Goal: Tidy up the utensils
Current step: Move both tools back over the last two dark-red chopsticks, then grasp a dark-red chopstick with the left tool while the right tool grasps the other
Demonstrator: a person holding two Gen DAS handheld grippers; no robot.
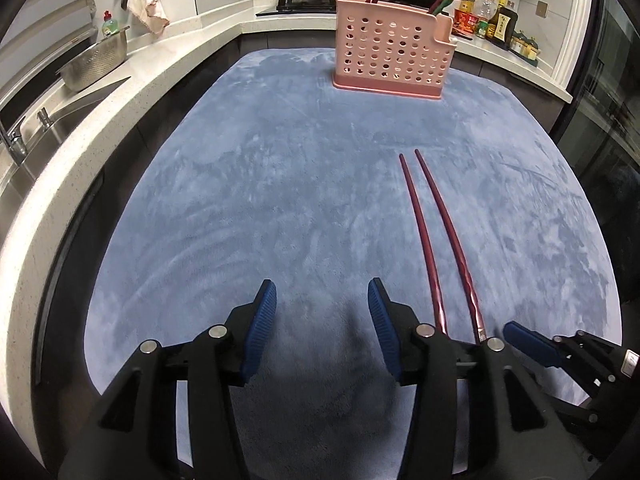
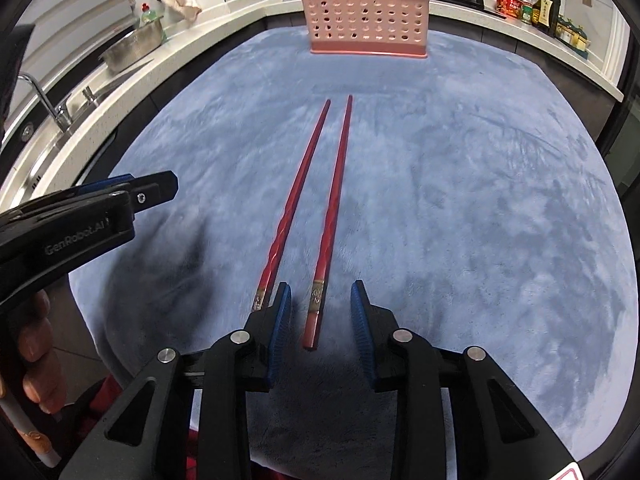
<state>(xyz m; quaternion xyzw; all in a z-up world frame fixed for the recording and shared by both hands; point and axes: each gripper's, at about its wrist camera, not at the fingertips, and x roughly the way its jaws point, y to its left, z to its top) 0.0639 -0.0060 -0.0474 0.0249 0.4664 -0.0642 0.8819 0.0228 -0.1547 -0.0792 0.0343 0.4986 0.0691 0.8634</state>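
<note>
A blue plush mat fills most of the frame, with a pink perforated utensil holder at top centre, already holding chopsticks. Two red chopsticks lie side by side on the mat in mid-frame, slim, glossy, gold-banded near their thick ends. The right gripper is spread, its jaws around the right-hand chopstick's thick end; closing squarely there, low against the mat, would likely grip best. The left gripper hangs spread, pinching nothing.

We see bare blue plush mat around two red lacquered chopsticks; only the pink perforated plastic holder stands at the far edge.
</note>
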